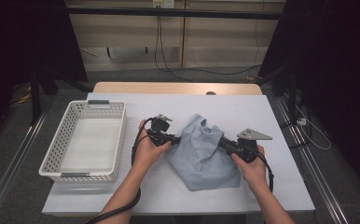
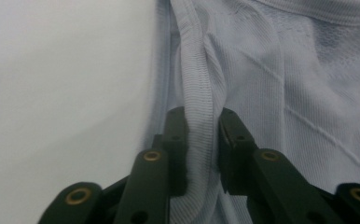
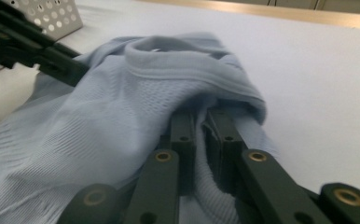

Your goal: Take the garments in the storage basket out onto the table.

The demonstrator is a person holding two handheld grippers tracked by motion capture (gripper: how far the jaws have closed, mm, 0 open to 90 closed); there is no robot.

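Observation:
A light blue knit garment (image 1: pixel 201 149) lies bunched in the middle of the white table (image 1: pixel 248 107). My left gripper (image 1: pixel 176 139) reaches into its left side. In the left gripper view the jaws (image 2: pixel 201 121) pinch a ribbed hem of the garment (image 2: pixel 285 70) between their pads. My right gripper (image 1: pixel 222 142) comes in from the garment's right side. In the right gripper view its jaws (image 3: pixel 199 121) are nearly together on a fold of the garment (image 3: pixel 99 126), just under the collar edge. The left gripper (image 3: pixel 38 53) shows there at the far side of the fabric.
A white perforated basket (image 1: pixel 57 144) with nothing in it stands on the left part of the table, close to my left hand; its corner (image 3: pixel 47 16) shows in the right gripper view. Bare table surrounds the garment. A wooden edge runs along the table's far side.

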